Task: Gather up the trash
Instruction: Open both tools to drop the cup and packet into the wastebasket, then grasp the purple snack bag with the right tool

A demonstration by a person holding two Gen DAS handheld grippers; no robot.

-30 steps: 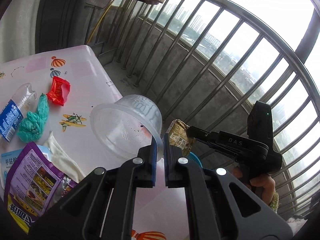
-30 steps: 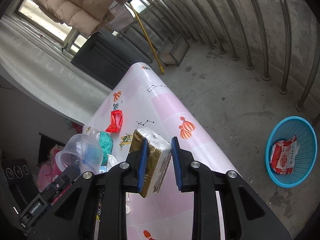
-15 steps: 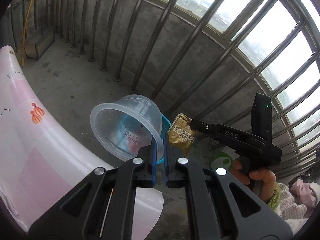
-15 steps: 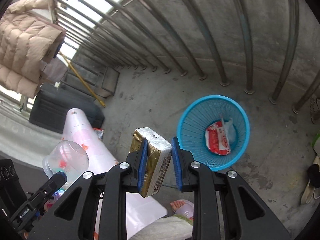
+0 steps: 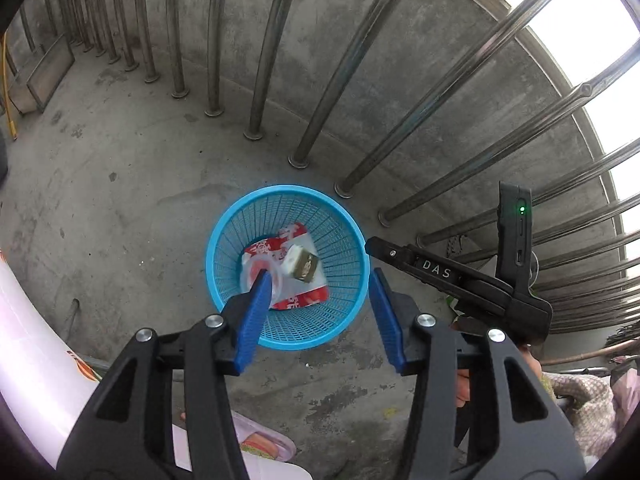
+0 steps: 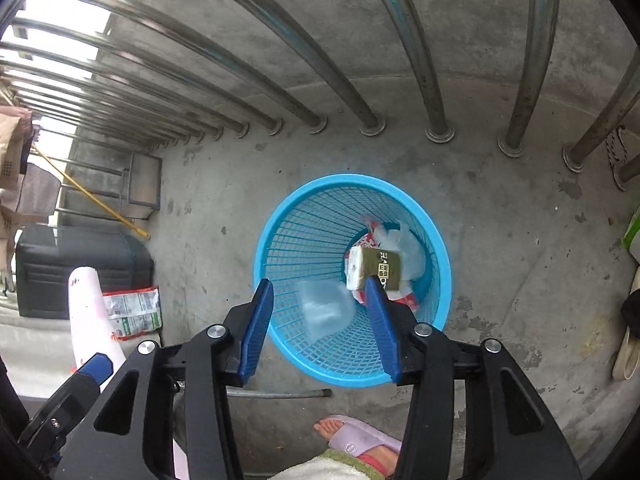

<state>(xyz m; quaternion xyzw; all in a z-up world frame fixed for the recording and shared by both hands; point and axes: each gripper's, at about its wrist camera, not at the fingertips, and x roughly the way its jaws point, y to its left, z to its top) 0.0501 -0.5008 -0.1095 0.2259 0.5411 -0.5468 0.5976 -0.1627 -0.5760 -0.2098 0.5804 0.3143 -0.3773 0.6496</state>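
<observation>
A blue mesh basket (image 5: pixel 224 240) (image 6: pixel 280 232) stands on the concrete floor below both grippers. Inside lie a red and white wrapper (image 5: pixel 304 298), the gold packet (image 5: pixel 306 266) (image 6: pixel 378 268) and the clear plastic cup (image 6: pixel 324 310), which looks blurred. In the left wrist view the cup (image 5: pixel 260 276) shows partly behind a finger. My left gripper (image 5: pixel 318 316) is open and empty above the basket. My right gripper (image 6: pixel 320 324) is open and empty above it too; it also shows in the left wrist view (image 5: pixel 440 276) at the right.
Steel railing bars (image 5: pixel 276 60) (image 6: pixel 432 60) stand close behind the basket. The pink table edge (image 5: pixel 36 344) (image 6: pixel 90 304) is at the lower left. A foot in a slipper (image 6: pixel 360 436) is near the basket. A dark box (image 6: pixel 80 264) and a printed bag (image 6: pixel 132 312) lie left.
Both grippers swung from the table to above the basket and opened. The cup left the left gripper and the gold packet left the right gripper; both are now in the basket.
</observation>
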